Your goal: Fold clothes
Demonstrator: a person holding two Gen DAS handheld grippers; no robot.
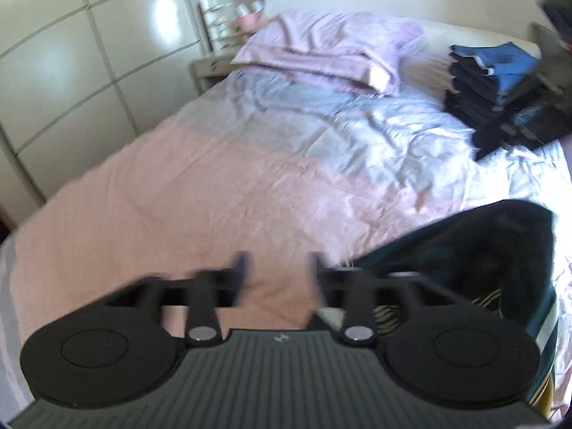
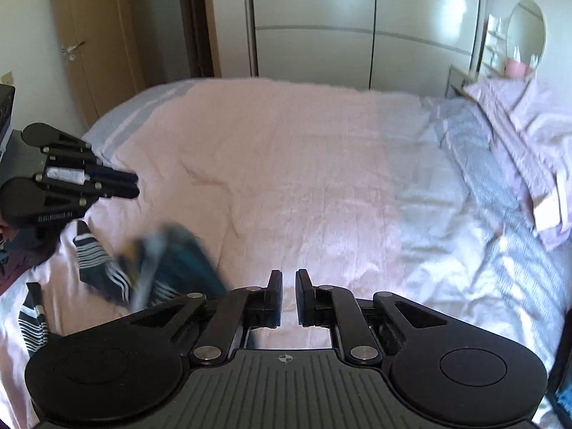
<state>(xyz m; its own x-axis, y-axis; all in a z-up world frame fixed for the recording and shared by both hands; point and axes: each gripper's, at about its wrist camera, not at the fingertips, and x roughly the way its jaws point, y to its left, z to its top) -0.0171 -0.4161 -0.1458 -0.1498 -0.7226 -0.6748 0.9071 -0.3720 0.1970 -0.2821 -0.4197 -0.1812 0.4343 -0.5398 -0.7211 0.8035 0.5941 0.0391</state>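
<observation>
bed (image 2: 286,164) under both my grippers | folded pile (image 1: 489,82) far ahead-right of left fingers | striped garment (image 2: 171,271) loose, left of right gripper (image 2: 289,296), fingers narrowly apart, empty | left gripper (image 1: 279,271) fingers apart, garment beside its right finger

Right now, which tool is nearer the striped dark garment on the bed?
Left, I judge. The left tool sits right beside the striped garment; the right tool is further off, with the garment to its left.
</observation>
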